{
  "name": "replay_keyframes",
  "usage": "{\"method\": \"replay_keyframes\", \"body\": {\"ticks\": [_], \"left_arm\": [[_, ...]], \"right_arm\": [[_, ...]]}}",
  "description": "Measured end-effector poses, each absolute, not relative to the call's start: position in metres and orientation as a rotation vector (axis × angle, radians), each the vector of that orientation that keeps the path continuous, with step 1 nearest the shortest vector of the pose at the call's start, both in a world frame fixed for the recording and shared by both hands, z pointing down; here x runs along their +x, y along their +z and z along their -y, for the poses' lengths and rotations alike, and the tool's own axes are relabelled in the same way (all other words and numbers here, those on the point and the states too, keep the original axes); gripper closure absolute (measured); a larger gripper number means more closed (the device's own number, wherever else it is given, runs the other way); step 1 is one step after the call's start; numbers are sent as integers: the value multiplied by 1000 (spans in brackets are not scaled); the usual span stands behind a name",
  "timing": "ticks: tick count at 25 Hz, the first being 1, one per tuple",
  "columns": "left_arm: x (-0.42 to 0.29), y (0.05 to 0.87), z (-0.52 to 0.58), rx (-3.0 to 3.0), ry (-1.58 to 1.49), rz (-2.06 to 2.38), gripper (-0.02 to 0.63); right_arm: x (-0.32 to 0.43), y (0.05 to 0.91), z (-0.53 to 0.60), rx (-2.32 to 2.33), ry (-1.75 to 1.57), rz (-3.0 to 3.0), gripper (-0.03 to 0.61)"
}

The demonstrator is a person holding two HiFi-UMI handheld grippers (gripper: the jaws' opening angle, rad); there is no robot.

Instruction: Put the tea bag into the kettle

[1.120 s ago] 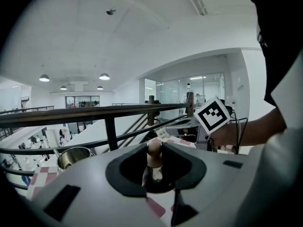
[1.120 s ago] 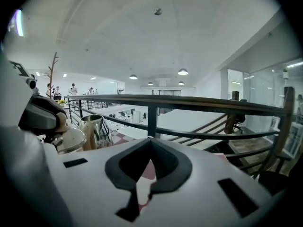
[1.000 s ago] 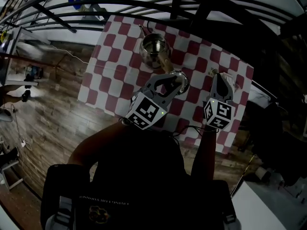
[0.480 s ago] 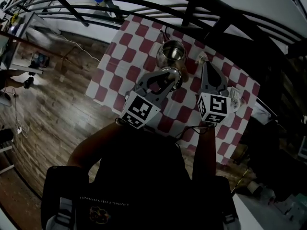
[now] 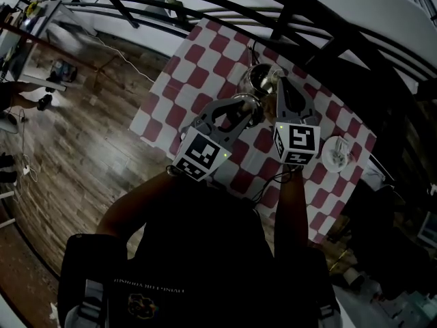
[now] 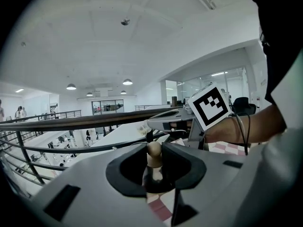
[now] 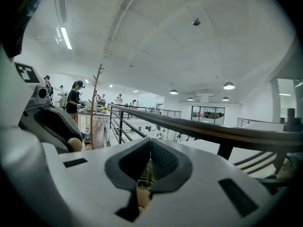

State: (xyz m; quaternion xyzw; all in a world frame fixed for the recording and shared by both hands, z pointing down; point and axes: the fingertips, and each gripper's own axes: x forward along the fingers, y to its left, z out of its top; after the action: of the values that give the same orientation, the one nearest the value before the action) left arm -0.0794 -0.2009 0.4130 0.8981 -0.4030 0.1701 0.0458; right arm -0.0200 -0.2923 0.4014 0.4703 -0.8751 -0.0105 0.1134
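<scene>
A steel kettle [image 5: 258, 75] stands open on the red-and-white checked table [image 5: 198, 80] at the far side. My left gripper [image 5: 247, 106] is shut on the wooden knob [image 6: 154, 150] of the kettle lid [image 5: 240, 100], holding the lid lifted just in front of the kettle. My right gripper [image 5: 279, 82] is over the kettle's right rim, shut on the tea bag [image 7: 144, 174]. Only a thin strip of the tea bag shows between the pads. The right gripper's marker cube [image 6: 209, 105] shows close by in the left gripper view.
A white saucer [image 5: 336, 152] lies on the cloth to the right of the right gripper. A dark railing [image 5: 205, 5] runs just beyond the table's far edge. Wooden floor [image 5: 82, 135] lies to the left of the table.
My right gripper has swung left from the white saucer to the kettle with the tea bag. The left gripper has kept the lid lifted near the kettle.
</scene>
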Motion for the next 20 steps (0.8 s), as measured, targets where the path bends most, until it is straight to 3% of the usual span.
{"method": "replay_keyframes", "body": {"ticks": [3,5,6,20], "left_arm": [[-84,414,205,2737,524,1233,511],[-84,412,206,2740,522,1230,511],[-84,412,207,2743,520,1229,511],[-70,397,238,2787,476,1219,511]], "right_arm": [[-26,406,294,1347,12,2592,548],[-26,406,291,1334,56,2622,452],[-24,405,290,1337,71,2630,440],[13,407,251,1426,135,2567,439]]}}
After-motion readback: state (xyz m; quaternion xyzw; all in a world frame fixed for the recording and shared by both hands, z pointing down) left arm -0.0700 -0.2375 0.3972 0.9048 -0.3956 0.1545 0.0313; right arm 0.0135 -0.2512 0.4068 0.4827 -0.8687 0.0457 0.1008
